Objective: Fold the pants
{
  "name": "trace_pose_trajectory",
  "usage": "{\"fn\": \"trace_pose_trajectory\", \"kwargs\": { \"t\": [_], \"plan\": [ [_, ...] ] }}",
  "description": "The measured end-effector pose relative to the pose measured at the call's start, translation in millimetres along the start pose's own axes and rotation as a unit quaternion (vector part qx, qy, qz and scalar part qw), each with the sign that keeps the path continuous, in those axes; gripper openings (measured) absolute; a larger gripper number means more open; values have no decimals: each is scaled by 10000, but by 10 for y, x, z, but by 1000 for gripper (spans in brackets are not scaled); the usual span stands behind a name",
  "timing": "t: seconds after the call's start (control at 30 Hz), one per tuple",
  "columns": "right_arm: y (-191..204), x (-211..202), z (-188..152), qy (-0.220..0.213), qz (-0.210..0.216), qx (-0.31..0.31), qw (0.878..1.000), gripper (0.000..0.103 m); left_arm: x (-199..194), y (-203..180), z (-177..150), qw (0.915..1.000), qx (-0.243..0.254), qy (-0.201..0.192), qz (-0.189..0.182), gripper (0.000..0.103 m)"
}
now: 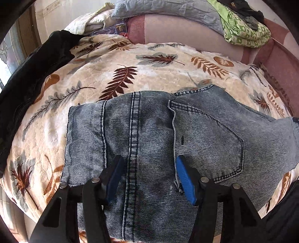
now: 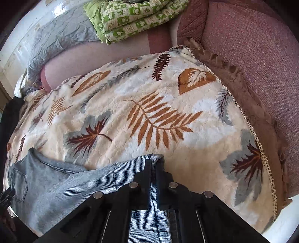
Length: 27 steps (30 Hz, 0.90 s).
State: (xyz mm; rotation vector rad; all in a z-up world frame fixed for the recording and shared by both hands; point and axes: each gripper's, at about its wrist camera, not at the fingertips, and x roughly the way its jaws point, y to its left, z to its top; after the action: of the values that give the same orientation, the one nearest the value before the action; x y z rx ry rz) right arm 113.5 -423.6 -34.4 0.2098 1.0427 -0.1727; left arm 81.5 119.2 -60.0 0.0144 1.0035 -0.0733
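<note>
A pair of faded blue jeans (image 1: 149, 134) lies on a cream leaf-print blanket (image 1: 104, 61), partly folded, with a back pocket and a centre seam showing. My left gripper (image 1: 149, 168) is open just above the denim, its blue pads either side of the seam, holding nothing. My right gripper (image 2: 153, 164) is shut on the jeans (image 2: 61, 185), pinching a doubled edge of denim between its black fingers (image 2: 147, 168) at the near edge of the blanket (image 2: 149, 104).
A dark garment (image 1: 31, 80) lies along the blanket's left edge. A grey quilt (image 1: 168, 11) and a green patterned quilt (image 2: 130, 16) rest on the pink sofa back (image 1: 177, 28). The sofa's pink armrest (image 2: 252, 46) rises on the right.
</note>
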Motion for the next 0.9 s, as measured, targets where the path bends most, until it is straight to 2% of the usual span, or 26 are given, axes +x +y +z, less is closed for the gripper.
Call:
{"fn": "trace_pose_trajectory", "kwargs": {
  "t": [0.07,0.1,0.13,0.17,0.2,0.3,0.33,0.43,0.53,0.63,0.7,0.73,0.8,0.83,0.87,0.9],
  "plan": [
    [-8,200,-86,256,-316,-111,9991,17,12,-29,2,10000,35,13,73,62],
    [-51,233,-151,395,-335,-28,9987,21,13,-41,8,9999,60,4,109,63],
    [-120,166,-210,281,-206,218,9992,29,8,-46,-1,9999,79,-3,137,64],
    [-203,61,-272,175,-22,512,9985,41,4,-41,-4,9999,77,-7,150,66],
    [-281,-78,-339,45,120,792,9968,46,5,-29,1,9999,48,-9,143,66],
    [-433,-543,-620,-289,732,1438,9865,52,12,13,15,9999,-85,3,74,68],
    [-480,-655,-750,-278,979,1592,9820,52,13,13,16,9999,-113,-6,75,69],
    [-585,-768,-1187,-43,1404,2223,9648,65,12,-19,12,9998,-88,-43,169,69],
    [-748,-557,-1490,343,1727,2950,9391,65,2,-44,2,9996,-64,-72,253,69],
    [-829,-362,-1562,386,2196,3474,9108,65,-5,-26,-7,9997,-93,-68,217,69],
    [-779,-189,-1567,635,2331,3650,8991,65,-14,-1,-14,9997,-133,-73,168,69],
    [-768,-173,-1568,600,2316,3767,8949,66,-19,8,-16,9997,-156,-74,150,69],
    [-727,-186,-1504,493,2378,3713,8962,66,-27,9,-25,9997,-180,-85,156,70],
    [-702,-199,-1470,430,2340,3634,9007,61,-29,0,-29,9997,-162,-94,183,70],
    [-678,-202,-1414,406,2250,3455,9101,29,-30,-11,-33,9996,-129,-101,221,70],
    [-636,-232,-1366,350,2091,3245,9218,17,-30,-27,-35,9996,-94,-103,259,70]
  ]
}}
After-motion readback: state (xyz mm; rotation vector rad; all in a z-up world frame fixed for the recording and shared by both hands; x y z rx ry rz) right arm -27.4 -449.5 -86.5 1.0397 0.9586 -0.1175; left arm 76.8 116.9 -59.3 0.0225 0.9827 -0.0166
